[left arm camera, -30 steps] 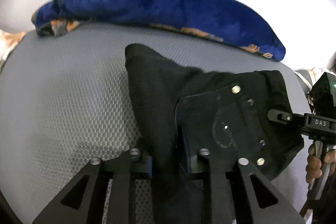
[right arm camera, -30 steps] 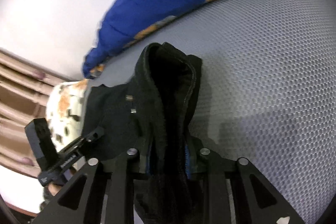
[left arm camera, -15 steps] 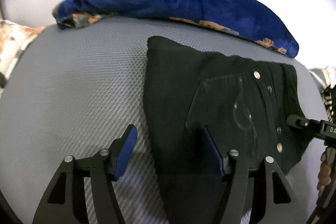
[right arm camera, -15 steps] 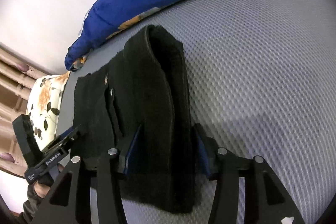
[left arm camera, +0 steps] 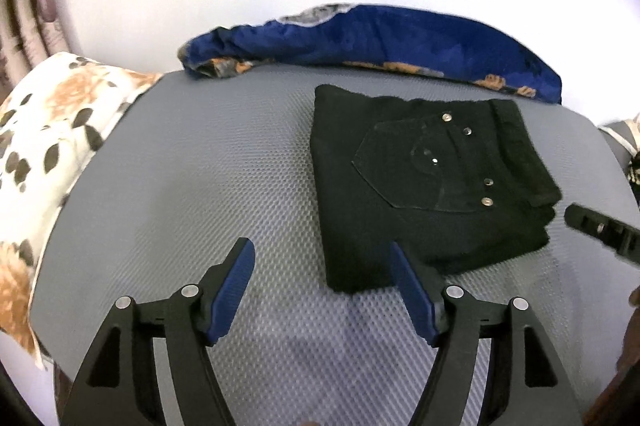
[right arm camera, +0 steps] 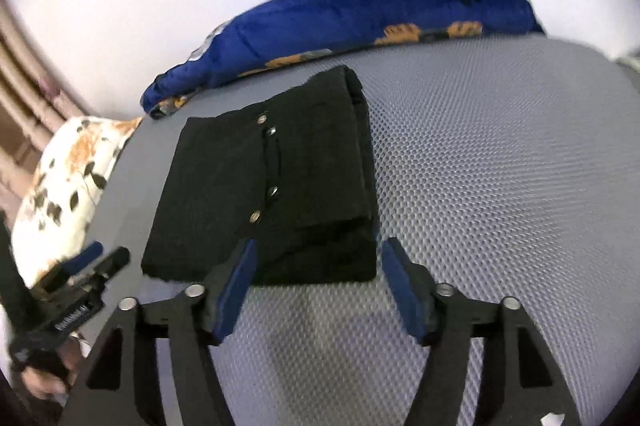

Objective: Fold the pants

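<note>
On the grey mattress (left arm camera: 208, 162), folded black pants (left arm camera: 420, 186) lie flat; both hand-held grippers empty, jaws opening.

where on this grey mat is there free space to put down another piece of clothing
The widest bare stretch of the grey mat lies between the folded black pants and the floral pillow. Another bare stretch lies on the pants' other side. The far edge is crowded: the blue blanket runs along it, close behind the pants.

The left gripper (left arm camera: 322, 276) tilts downward, its jaws opening with nothing between them. The right gripper (right arm camera: 316, 276) does likewise, jaws opening and apparently gripping nothing.
</note>
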The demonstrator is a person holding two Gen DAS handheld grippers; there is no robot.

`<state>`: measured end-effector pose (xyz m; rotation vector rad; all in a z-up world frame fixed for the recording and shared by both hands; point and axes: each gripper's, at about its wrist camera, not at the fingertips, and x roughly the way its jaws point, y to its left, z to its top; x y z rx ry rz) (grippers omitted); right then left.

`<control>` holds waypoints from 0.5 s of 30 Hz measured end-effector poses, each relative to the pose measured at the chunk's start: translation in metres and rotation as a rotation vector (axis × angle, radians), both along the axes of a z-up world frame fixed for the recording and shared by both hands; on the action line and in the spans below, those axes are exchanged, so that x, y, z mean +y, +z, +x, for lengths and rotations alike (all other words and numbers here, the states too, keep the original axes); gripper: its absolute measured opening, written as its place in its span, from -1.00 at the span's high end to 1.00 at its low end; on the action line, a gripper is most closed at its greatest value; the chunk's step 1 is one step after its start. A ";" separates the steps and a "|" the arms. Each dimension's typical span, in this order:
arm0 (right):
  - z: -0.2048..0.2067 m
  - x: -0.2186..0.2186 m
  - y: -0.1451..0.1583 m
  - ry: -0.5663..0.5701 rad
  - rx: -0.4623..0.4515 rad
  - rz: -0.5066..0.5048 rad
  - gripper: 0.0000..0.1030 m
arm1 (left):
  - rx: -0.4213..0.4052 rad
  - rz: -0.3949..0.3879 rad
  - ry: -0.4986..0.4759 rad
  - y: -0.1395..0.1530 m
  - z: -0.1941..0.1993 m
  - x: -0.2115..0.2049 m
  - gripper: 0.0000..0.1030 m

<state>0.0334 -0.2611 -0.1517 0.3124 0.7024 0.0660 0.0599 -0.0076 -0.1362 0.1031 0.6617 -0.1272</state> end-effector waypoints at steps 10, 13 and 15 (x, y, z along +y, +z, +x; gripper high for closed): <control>-0.040 0.051 0.013 0.014 -0.082 -0.161 -0.69 | -0.064 0.010 0.026 0.010 -0.051 0.000 -0.38; -0.047 0.061 0.013 0.024 -0.093 -0.186 -0.75 | -0.067 0.004 0.033 0.009 -0.057 0.001 -0.38; -0.051 0.065 0.012 0.028 -0.097 -0.186 -0.76 | -0.065 0.002 0.039 0.007 -0.061 0.001 -0.38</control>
